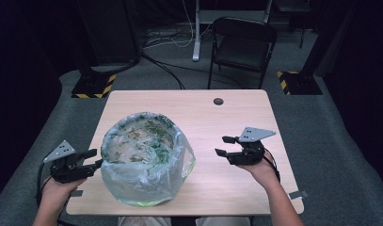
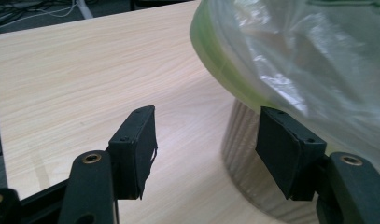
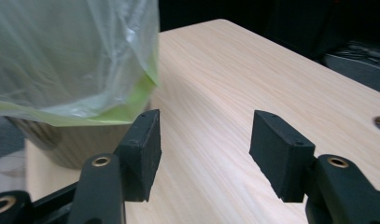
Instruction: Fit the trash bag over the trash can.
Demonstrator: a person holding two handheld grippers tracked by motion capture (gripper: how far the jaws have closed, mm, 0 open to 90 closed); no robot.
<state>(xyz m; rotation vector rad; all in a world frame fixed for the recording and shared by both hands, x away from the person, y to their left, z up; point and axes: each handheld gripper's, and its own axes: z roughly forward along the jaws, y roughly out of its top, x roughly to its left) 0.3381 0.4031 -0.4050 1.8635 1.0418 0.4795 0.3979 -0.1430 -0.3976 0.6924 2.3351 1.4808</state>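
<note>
A round bin (image 1: 132, 190) lined with a clear, green-tinted plastic bag (image 1: 179, 165) stands on the front left part of the wooden table (image 1: 227, 117). Green and brownish patches show inside its mouth. My left gripper (image 1: 96, 158) is open at the bin's left side, jaws pointing at it. In the left gripper view, my gripper (image 2: 206, 144) has one jaw beside the ribbed bin wall (image 2: 243, 158) under the bag's overhang (image 2: 309, 56), with nothing pinched. My right gripper (image 1: 221, 145) is open to the right of the bag, apart from it. In the right gripper view, my gripper (image 3: 204, 149) spans bare table, with the bag (image 3: 71, 51) at the left.
A small round hole (image 1: 218, 101) sits near the table's far edge. A black folding chair (image 1: 243, 44) stands behind the table. Stand bases with yellow-black tape (image 1: 92, 87) flank the far corners. Small tape pieces (image 1: 298, 194) stick out at the front corners.
</note>
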